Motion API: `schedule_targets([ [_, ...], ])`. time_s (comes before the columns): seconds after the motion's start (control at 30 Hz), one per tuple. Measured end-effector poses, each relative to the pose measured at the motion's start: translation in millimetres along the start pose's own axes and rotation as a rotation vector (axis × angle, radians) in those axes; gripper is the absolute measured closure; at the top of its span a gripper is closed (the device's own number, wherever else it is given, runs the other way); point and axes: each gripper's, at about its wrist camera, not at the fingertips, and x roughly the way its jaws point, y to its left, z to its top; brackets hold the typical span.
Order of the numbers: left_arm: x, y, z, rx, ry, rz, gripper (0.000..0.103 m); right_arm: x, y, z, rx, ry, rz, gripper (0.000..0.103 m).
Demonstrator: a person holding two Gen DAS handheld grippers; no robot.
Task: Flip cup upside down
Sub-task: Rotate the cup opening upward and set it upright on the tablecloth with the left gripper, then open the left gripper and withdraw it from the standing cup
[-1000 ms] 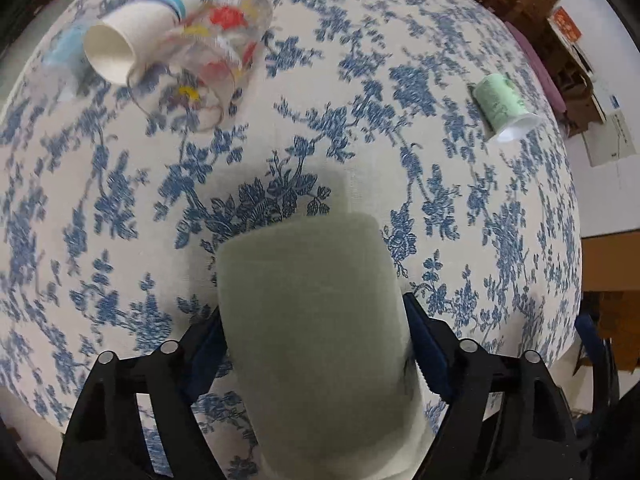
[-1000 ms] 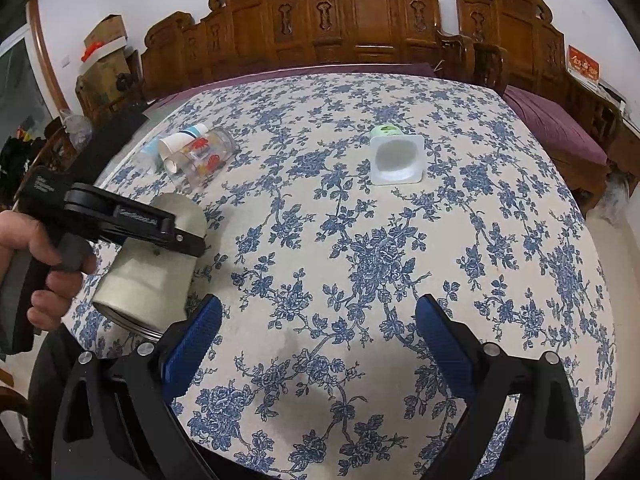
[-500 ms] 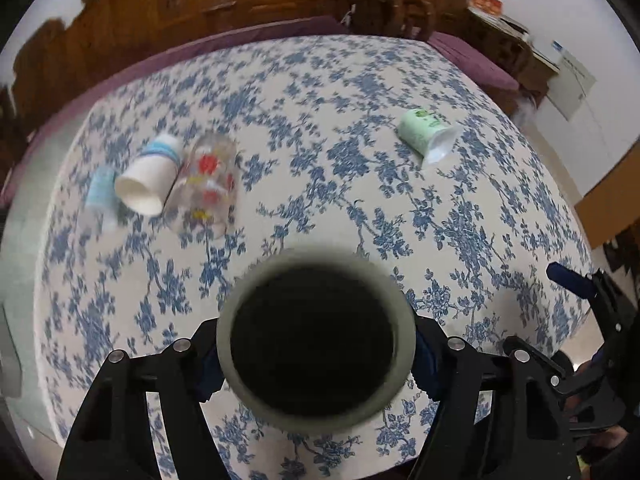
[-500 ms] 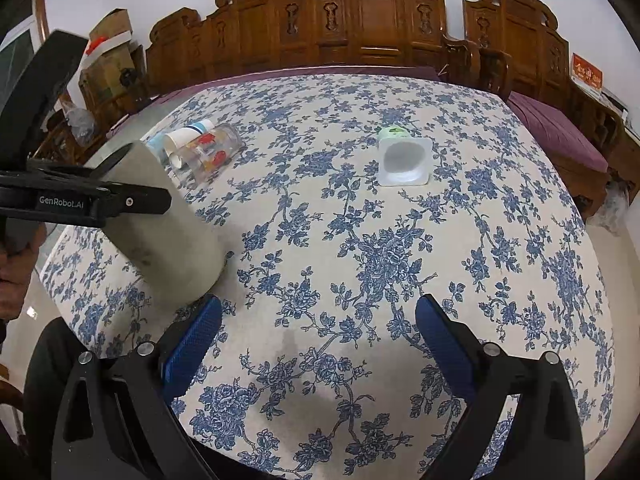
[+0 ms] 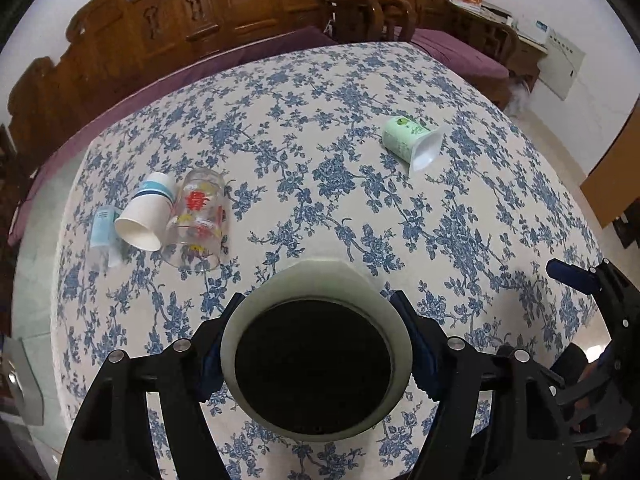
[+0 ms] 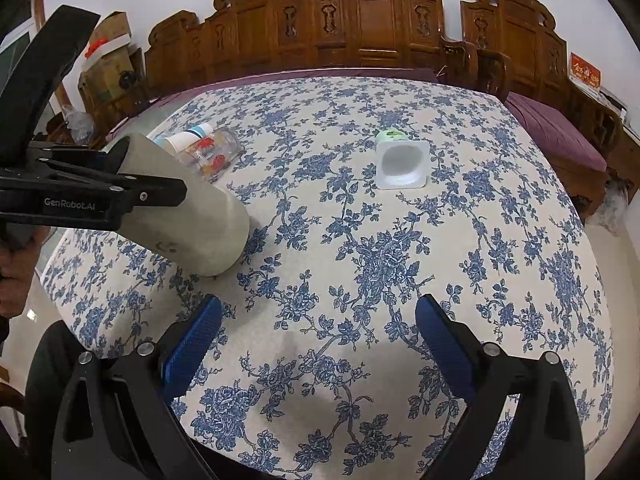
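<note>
My left gripper is shut on a pale grey-green cup. The cup is tilted, its dark open mouth faces the left wrist camera and its base points down toward the tablecloth. In the right wrist view the same cup slants down to the right at the table's left side, its base edge at or just above the cloth; the left gripper's fingers clamp it. My right gripper is open and empty above the table's near edge.
A floral blue-and-white tablecloth covers the table. A glass cup, a paper cup and a small clear cup lie on their sides at the left. A green yogurt cup lies at the right. Carved wooden chairs stand behind.
My left gripper has rotated the cup: a second ago its base side faced the camera above the cloth; now its mouth faces the camera and its base has come down to the table. The right gripper stayed still.
</note>
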Motion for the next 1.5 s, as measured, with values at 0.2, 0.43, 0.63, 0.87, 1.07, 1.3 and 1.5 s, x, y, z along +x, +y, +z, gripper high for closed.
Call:
schedule_targets([
  [0.2,12.3,-3.4,3.2,0.002,0.011,0.007,0.034,-0.5,-2.0,0.3,0.005,-0.003,-0.005,0.005],
  [0.43,17.9,-2.6,6.5,-0.006,-0.018,0.022,0.033,-1.5,-5.1,2.0,0.014,-0.011,-0.011,0.005],
  [0.63,11.3,3.1,-5.4,-0.038,-0.039,0.026,0.026,-4.8,0.2,3.5,0.001,-0.024,-0.014,0.005],
  [0.87,-16.1,17.8,-35.2,-0.092,-0.108,0.028,0.023,-15.9,10.9,8.9,-0.018,-0.062,-0.03,0.005],
  [1.07,-51.1,27.2,-65.0,-0.124,-0.2,0.079,0.008,-31.8,26.3,16.5,-0.033,-0.116,-0.034,0.003],
  [1.3,-81.7,36.3,-96.1,-0.182,-0.257,0.109,0.008,-54.0,39.8,12.7,-0.002,-0.17,-0.064,0.003],
  [1.5,-102.9,38.1,-127.2,-0.219,-0.295,0.089,0.008,-73.8,48.9,-4.7,0.043,-0.214,-0.029,0.003],
])
